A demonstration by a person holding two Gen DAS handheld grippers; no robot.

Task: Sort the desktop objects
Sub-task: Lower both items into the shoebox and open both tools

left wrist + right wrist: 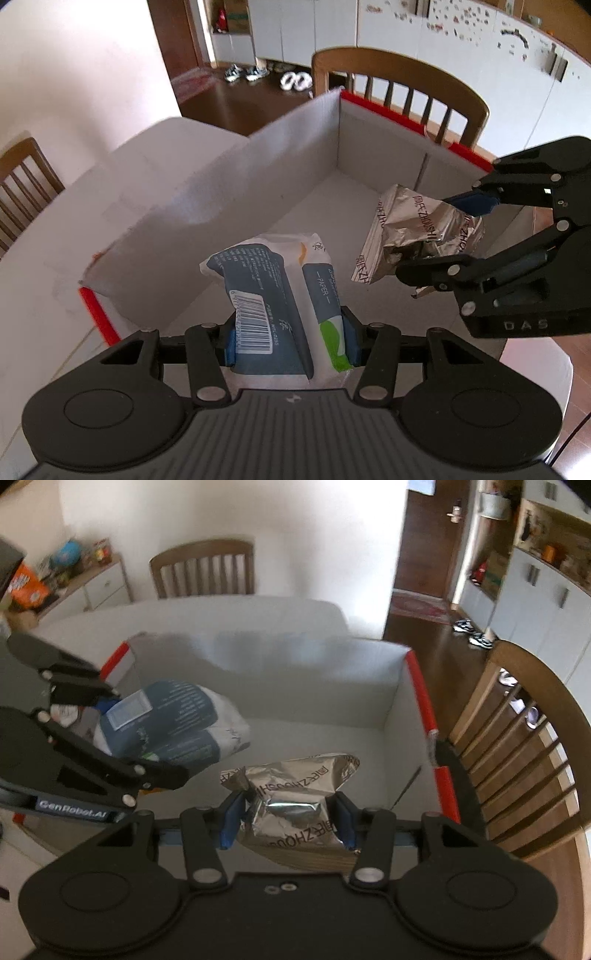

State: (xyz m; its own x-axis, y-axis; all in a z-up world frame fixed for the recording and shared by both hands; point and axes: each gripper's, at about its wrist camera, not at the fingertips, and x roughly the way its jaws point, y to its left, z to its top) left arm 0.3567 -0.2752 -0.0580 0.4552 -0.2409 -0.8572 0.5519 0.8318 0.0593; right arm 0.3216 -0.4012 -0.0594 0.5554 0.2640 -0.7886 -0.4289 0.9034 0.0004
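Note:
My left gripper (290, 341) is shut on a blue and white tissue pack (269, 291) and holds it over the open white cardboard box (229, 192) with red edges. My right gripper (288, 821) is shut on a crumpled silver foil snack bag (291, 790), also held over the box (391, 716). In the left wrist view the right gripper (443, 236) and the foil bag (413, 232) hang at the right. In the right wrist view the left gripper (144, 734) with the tissue pack (173, 723) is at the left.
The box stands on a white table (44, 266). Wooden chairs (524, 746) stand close around the table, one right behind the box (399, 85). A side cabinet with toys (74, 576) is at the far left.

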